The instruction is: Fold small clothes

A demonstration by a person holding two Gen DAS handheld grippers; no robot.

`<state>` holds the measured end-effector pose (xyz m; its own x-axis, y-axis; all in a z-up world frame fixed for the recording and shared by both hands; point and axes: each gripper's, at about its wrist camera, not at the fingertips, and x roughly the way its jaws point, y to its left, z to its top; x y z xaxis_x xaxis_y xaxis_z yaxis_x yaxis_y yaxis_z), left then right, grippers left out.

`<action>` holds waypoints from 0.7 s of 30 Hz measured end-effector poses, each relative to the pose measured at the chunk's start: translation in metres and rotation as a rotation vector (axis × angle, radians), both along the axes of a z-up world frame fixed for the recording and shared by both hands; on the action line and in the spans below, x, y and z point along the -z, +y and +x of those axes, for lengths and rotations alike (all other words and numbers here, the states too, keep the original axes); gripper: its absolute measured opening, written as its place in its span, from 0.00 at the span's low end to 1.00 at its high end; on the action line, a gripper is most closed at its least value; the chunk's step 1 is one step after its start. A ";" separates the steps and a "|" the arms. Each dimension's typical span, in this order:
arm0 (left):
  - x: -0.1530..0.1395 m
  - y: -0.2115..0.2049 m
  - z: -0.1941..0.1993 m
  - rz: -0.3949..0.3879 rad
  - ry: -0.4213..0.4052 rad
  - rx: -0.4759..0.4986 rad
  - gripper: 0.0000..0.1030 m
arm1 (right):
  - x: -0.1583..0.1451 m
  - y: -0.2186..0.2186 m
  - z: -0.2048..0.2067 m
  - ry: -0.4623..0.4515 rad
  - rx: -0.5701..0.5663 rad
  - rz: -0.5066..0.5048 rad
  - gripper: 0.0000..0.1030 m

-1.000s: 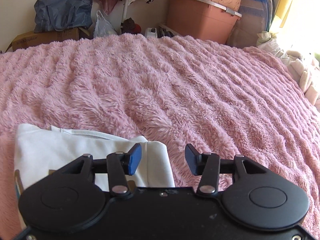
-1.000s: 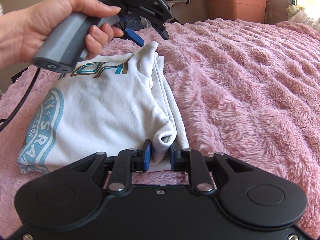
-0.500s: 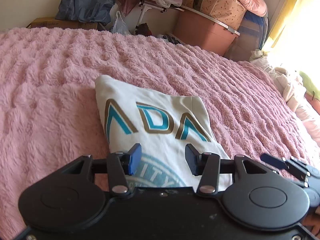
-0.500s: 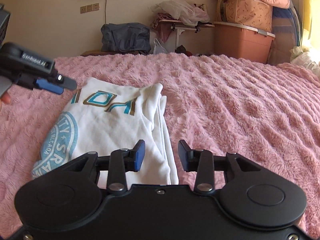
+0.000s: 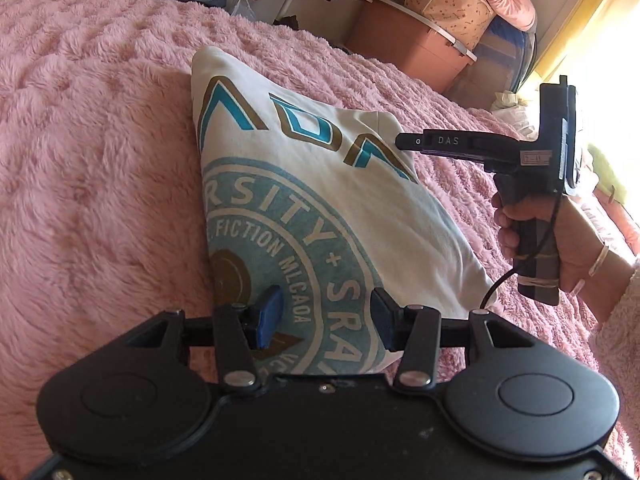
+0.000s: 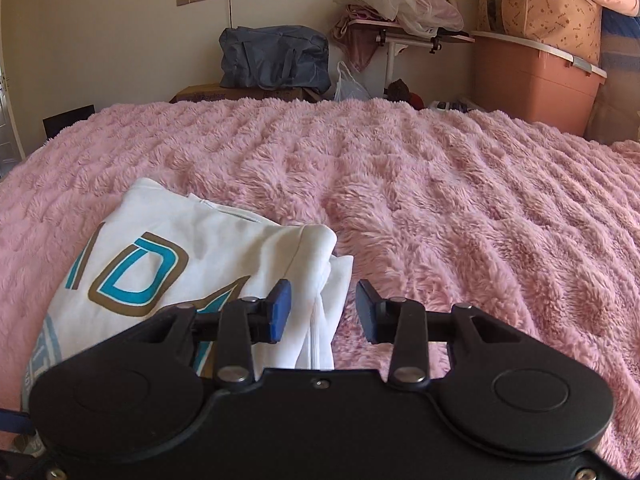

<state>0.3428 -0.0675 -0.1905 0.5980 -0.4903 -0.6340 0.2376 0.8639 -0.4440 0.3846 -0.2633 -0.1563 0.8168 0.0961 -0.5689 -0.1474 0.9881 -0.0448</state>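
the left gripper (image 5: 326, 316) stands wide apart and empty above the folded white t-shirt (image 5: 328, 200) on the pink fluffy blanket (image 5: 100, 180). the right gripper (image 6: 323, 310) is parted over the shirt's folded edge, gripping nothing. beyond the bed: pink storage bin (image 6: 532, 88), blue bag (image 6: 276, 58), cardboard box (image 6: 240, 94).

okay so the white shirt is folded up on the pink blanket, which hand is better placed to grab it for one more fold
Probably the left. The left gripper hangs open right over the folded white shirt, at its near edge. The right gripper, also open, sits off the shirt's side edge, partly over the pink blanket.
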 end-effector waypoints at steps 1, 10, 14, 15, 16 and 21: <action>0.003 0.000 0.001 -0.006 0.003 -0.001 0.49 | 0.003 0.001 0.005 0.007 -0.003 -0.004 0.36; -0.001 -0.003 -0.001 -0.014 -0.007 -0.015 0.50 | 0.014 0.012 0.033 0.060 -0.047 0.033 0.08; -0.016 -0.006 -0.005 -0.022 -0.049 -0.002 0.50 | 0.000 0.013 0.029 0.015 -0.031 -0.009 0.07; -0.016 -0.008 -0.004 -0.019 -0.042 -0.002 0.50 | -0.004 0.011 0.029 0.010 -0.031 -0.009 0.06; -0.013 -0.008 -0.004 -0.016 -0.035 -0.004 0.50 | -0.005 0.009 0.029 0.007 -0.024 -0.009 0.06; 0.006 -0.013 -0.007 0.025 -0.005 0.010 0.51 | 0.024 0.008 0.040 0.070 0.022 -0.024 0.06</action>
